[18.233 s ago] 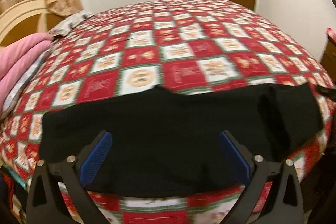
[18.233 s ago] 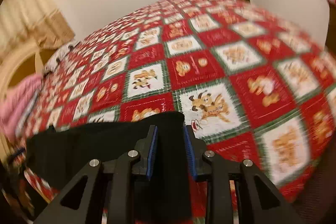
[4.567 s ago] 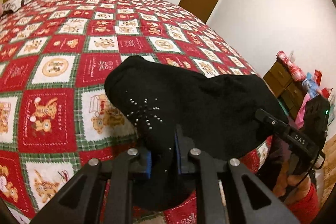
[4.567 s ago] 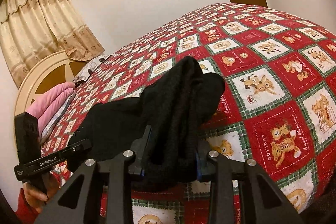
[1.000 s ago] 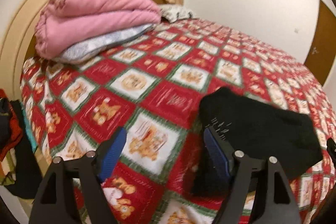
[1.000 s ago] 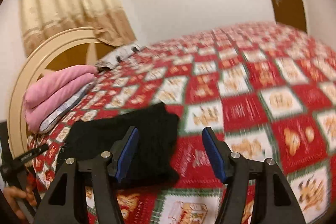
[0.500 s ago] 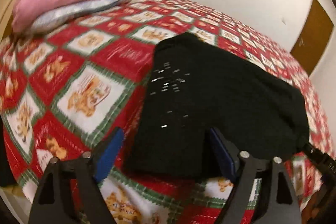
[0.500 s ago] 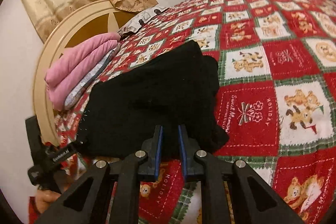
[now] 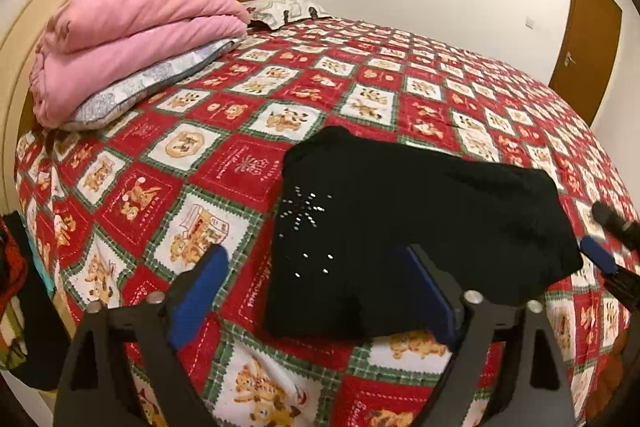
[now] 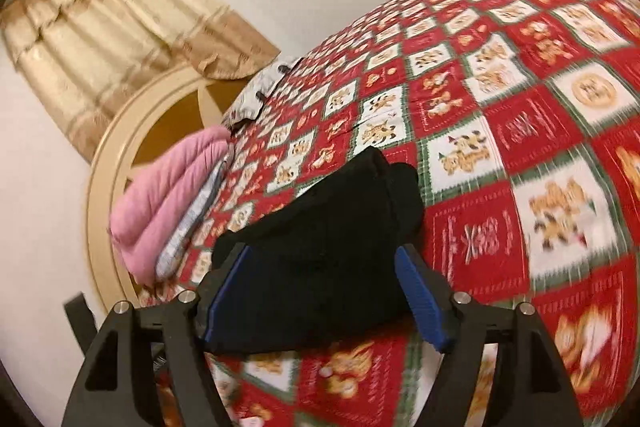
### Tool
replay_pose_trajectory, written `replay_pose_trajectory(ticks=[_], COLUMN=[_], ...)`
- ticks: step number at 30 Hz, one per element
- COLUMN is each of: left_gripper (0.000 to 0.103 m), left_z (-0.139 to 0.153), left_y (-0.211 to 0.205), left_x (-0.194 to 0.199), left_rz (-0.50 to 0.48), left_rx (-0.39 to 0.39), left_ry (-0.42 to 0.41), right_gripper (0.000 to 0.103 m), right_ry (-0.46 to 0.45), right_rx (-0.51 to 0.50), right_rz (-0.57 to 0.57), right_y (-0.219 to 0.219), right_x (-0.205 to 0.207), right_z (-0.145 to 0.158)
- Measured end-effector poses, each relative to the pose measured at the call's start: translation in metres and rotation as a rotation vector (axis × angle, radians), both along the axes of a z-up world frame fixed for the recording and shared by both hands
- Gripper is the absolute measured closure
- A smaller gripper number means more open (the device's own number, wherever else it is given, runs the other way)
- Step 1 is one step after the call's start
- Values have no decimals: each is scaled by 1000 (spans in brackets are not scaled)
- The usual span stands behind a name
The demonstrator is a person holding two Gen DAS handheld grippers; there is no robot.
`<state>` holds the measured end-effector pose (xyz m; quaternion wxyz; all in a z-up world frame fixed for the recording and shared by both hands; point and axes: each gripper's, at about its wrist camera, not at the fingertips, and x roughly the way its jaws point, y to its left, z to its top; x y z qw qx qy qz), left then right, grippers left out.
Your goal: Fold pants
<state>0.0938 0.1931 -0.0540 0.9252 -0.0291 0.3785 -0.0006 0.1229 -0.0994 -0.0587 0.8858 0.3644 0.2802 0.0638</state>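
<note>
The black pants [image 9: 420, 227] lie folded into a compact bundle on the red patchwork bedspread [image 9: 240, 163], with small shiny studs on the top layer. My left gripper [image 9: 316, 287] hovers at the bundle's near left corner. Its jaws are opening, and that corner lies loose between the blue pads [image 9: 200, 287]. In the right wrist view the pants [image 10: 328, 247] lie between the wide-apart pads of my right gripper [image 10: 324, 291]. Its jaws are opening too, and neither pad presses the cloth. The right gripper's tip [image 9: 596, 255] shows at the bundle's far right end in the left wrist view.
A folded pink blanket [image 9: 132, 39] on a grey pillow [image 9: 160, 87] sits by the cream headboard [image 9: 24, 39]. A brown door [image 9: 584, 39] stands beyond the far side of the bed. Dark and coloured clothes [image 9: 12, 287] hang off the bed's left edge.
The right gripper was shut half a second ago and now stands wide open over the bundle. The left gripper has spread wider and drawn back toward the bundle's near left corner.
</note>
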Motion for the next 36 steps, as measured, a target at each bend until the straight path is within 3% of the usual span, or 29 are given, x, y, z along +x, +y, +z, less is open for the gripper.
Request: replay_pose_trajectory(ticks=[3,9,15,23,29,36], left_gripper=[8,5,2,0,0,0], left_z=[2,4,10,14,7,26], left_y=[-6,-15,-26,-41,-41,-41], left_x=[-6,-23,-47,-79,-93,-109], left_rz=[-2,-6,-13,-75,-149,-231], left_rx=[28,10,30,50,-42,-144], left_ry=[9,54,38,0,53,10], right_gripper=[28,28,28,27,27,27], right_ry=[4,-11,15,35,7,-118], right_rx=[-12,-195,-332,-436,-426,-506], right_rz=[10,-100,-122,-143,-172,-230], right_y=[10,36,61,78,80,95], right_x=[-15,-64,-86,-111,-129,-153], right_z=[4,11,12,26,39,69])
